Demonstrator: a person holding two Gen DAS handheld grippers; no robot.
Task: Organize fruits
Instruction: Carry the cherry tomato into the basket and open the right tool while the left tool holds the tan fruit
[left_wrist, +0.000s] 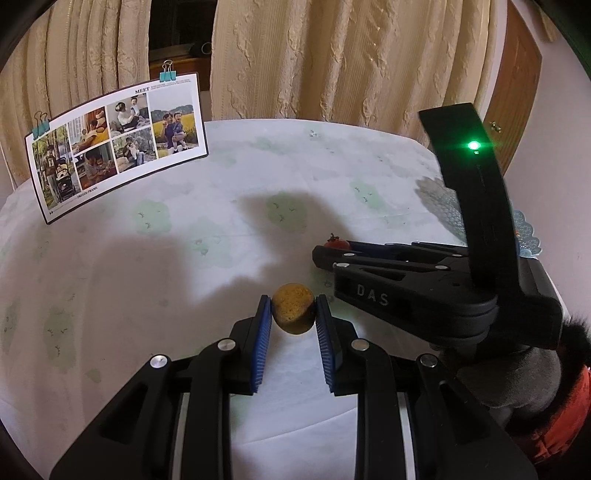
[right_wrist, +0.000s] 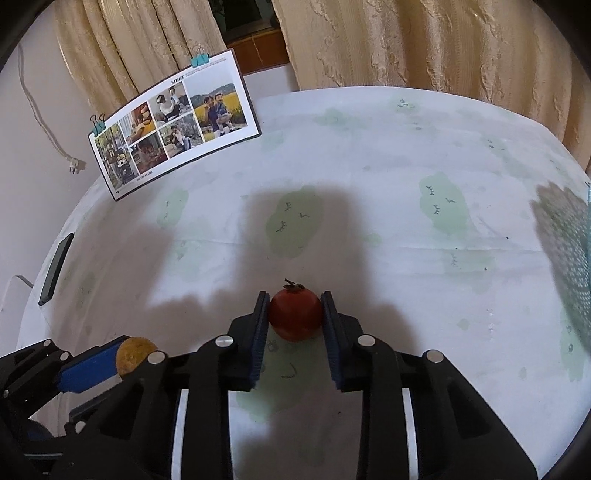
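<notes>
Two fruits we are gripping: left gripper (left_wrist: 293, 314) pinching a rough, round brown fruit (left_wrist: 293, 308); right gripper (right_wrist: 294, 314) clamping a smooth red fruit (right_wrist: 294, 314) above the tablecloth (right_wrist: 388, 177).

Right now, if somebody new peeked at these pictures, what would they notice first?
Probably the two fruits being pinched: a red fruit with a little dried stem, shut in the right gripper, and a round yellow-brown fruit shut in the left gripper, both over the pale tablecloth. Next, the photo page standing at the table's far left, held by blue clips, and the green light glowing on the right gripper's handle.
</notes>
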